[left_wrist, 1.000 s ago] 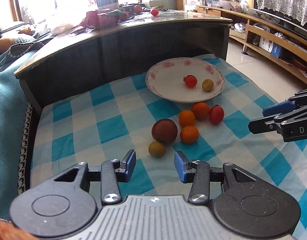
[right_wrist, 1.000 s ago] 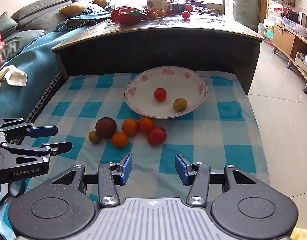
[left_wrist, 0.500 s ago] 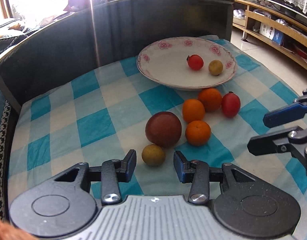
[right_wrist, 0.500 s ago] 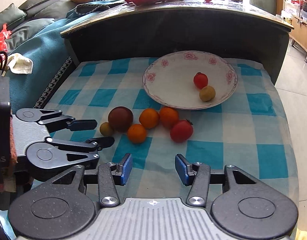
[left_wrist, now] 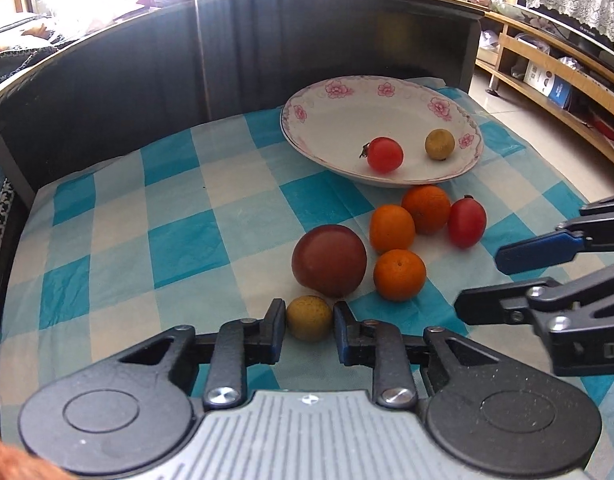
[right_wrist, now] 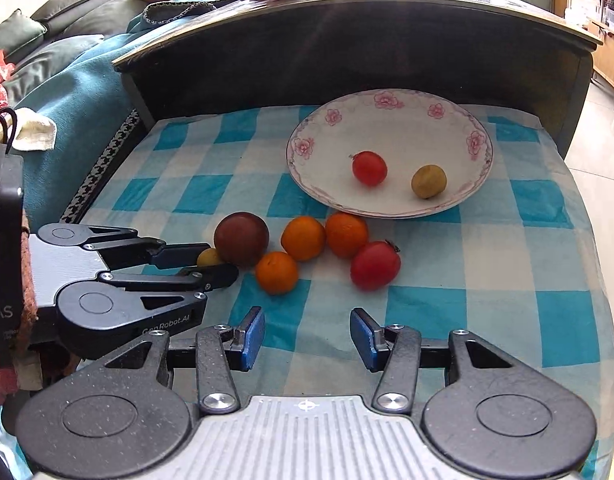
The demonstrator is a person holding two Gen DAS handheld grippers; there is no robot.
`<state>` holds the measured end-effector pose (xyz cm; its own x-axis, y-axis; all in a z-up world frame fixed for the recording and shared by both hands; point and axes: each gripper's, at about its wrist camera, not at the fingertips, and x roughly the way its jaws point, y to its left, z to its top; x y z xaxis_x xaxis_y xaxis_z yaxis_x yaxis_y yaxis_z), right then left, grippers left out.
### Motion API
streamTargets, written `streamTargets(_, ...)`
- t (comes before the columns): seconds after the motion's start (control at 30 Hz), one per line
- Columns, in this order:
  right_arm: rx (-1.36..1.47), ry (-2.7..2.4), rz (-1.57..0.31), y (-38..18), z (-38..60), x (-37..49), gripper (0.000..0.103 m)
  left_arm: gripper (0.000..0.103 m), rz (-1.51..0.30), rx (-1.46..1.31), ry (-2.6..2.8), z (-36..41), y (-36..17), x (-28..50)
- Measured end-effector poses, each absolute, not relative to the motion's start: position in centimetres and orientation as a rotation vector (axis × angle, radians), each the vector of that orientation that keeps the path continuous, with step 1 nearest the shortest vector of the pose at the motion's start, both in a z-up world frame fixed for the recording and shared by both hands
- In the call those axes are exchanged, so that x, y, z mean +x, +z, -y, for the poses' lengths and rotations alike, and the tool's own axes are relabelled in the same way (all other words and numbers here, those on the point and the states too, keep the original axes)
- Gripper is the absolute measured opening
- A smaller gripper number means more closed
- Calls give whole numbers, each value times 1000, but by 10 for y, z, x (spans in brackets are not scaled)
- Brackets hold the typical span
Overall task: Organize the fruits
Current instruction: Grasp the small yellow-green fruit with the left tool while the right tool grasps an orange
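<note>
The small round yellow-brown fruit (left_wrist: 309,318) has no clear long axis; it sits on the blue-and-white checked cloth (left_wrist: 179,240), pinched between the pads of the left gripper (left_wrist: 309,330). Touching it from behind is a large dark red round fruit (left_wrist: 329,260), with three oranges (left_wrist: 399,275) and a red tomato (left_wrist: 467,222) beside that. Farther back, a white floral-rimmed plate (left_wrist: 307,120) holds another tomato and yellow fruit. The right gripper (right_wrist: 305,338) hangs open and empty over the cloth.
</note>
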<state>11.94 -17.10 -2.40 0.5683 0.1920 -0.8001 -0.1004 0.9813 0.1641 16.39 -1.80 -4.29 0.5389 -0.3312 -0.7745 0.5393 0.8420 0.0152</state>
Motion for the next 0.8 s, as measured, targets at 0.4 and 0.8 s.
streamTargets(0.4, 67, 221, -935, -35, 154, 139, 42, 35, -885, 207, -557, -9, -35, 152)
streamTargets(0.8, 11, 217, -930, -47, 136, 158, 33, 35, -895, 206, -559, -17, -39, 150)
